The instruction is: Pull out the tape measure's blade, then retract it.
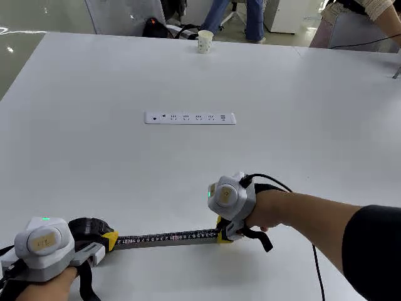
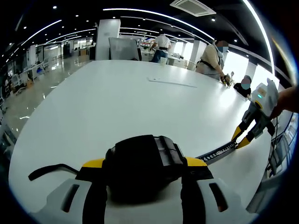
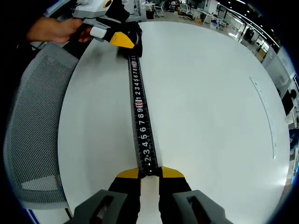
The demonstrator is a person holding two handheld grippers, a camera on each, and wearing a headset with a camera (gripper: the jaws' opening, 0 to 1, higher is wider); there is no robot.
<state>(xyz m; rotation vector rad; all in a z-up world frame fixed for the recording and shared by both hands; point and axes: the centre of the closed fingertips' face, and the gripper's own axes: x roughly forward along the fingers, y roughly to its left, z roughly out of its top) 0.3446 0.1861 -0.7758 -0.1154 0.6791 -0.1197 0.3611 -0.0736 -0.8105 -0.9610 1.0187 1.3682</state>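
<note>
The tip of the blade [image 3: 141, 126] hides between the clamped jaws of the right gripper [image 3: 149, 173]; the tape measure [image 2: 140, 151] sits half covered by the jaws of the left gripper [image 2: 145, 164].

Digits on the tape measure blade [image 3: 141, 126]
In the right gripper view the black blade bears white digits 2 to 9 from its near end, then a red-boxed mark, then another run of digits toward the tape measure case [image 3: 134, 32], too small to read; the head view's print is blurred.
</note>
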